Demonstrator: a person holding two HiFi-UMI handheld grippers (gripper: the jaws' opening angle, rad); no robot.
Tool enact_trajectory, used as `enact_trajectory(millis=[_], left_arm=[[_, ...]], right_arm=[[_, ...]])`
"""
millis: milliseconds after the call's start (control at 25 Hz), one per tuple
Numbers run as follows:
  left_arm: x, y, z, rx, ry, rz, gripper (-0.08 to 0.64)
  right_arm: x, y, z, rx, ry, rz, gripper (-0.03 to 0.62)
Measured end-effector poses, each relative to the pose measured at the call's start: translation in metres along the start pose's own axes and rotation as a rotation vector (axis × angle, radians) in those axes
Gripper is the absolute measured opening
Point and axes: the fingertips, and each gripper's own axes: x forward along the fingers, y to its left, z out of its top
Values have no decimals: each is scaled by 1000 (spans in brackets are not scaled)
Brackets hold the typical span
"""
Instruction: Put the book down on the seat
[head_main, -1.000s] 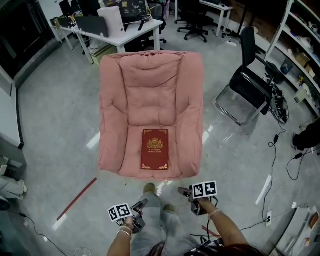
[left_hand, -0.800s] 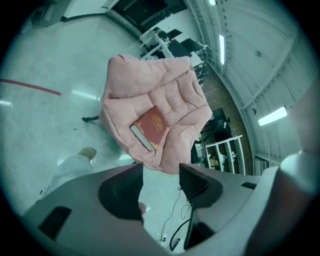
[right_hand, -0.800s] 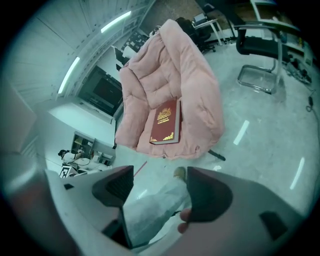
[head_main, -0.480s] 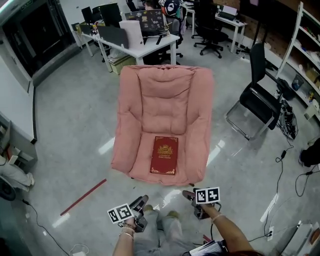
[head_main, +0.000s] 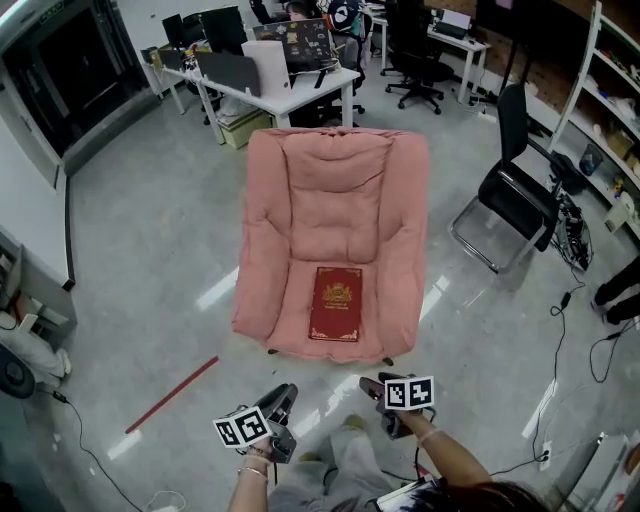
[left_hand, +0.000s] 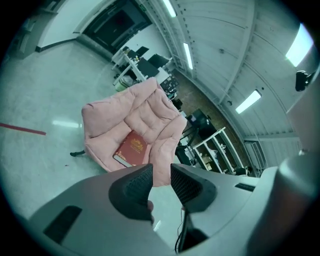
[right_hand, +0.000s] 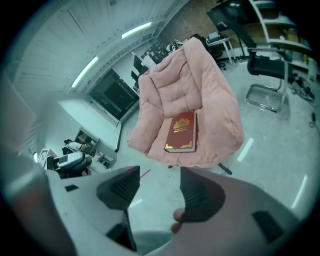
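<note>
A dark red book (head_main: 337, 303) with gold print lies flat on the front of the seat of a pink cushioned armchair (head_main: 335, 190). No gripper touches it. Both grippers are held low, short of the chair's front edge. My left gripper (head_main: 283, 397) points at the chair; its jaws have just been closing and stand a narrow gap apart with nothing between them (left_hand: 161, 179). My right gripper (head_main: 371, 385) has also been closing but still stands wide and empty (right_hand: 159, 176). Both gripper views show the book (left_hand: 131, 149) (right_hand: 182, 131) ahead on the armchair (left_hand: 150, 107) (right_hand: 185, 80).
A white desk (head_main: 290, 85) with laptops stands behind the armchair. A black folding chair (head_main: 520, 200) is at the right, with shelving (head_main: 610, 90) beyond it. Cables (head_main: 560, 330) trail on the floor at the right. A red strip (head_main: 172, 393) lies on the floor at the left.
The head view has shifted, so the armchair sits a little further right in the picture. The book has stayed put on the seat. Both grippers remain low before the chair, slightly raised.
</note>
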Motion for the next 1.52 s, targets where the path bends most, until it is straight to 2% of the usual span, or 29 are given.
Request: enact_trajectory(millis=[120,280,400,720,840,960,1200,1320,1520], left_arm=[[-16,-2,4,49,4,-26,114],[-46,-15,10,173,27,-65,114],[-72,-29,20,245,11,-111,114],[-143,-67,34,394,-77,-208,114],[-167,-78,33,412,-86,-254,114],[-187,-86,27,493,-81,-271,114],[-221,-97,22,532,-117,-299,111],[-230,-102,22,542,-137,-297,44],[-236,-120,18,586,-151,-305,41]], right_arm=[[-11,19,-1,-3,-46,-7,267],[-33,50,-8,14,-115,-10,267],[-50,73,-13,7,-160,-8,267],[-84,147,-33,-110,-236,20,258],[-100,178,-37,-146,-281,43,256],[-114,206,-42,-172,-322,62,256],[-142,251,-55,-248,-379,88,242],[-152,266,-60,-284,-385,100,236],[-168,281,-63,-333,-398,122,221]])
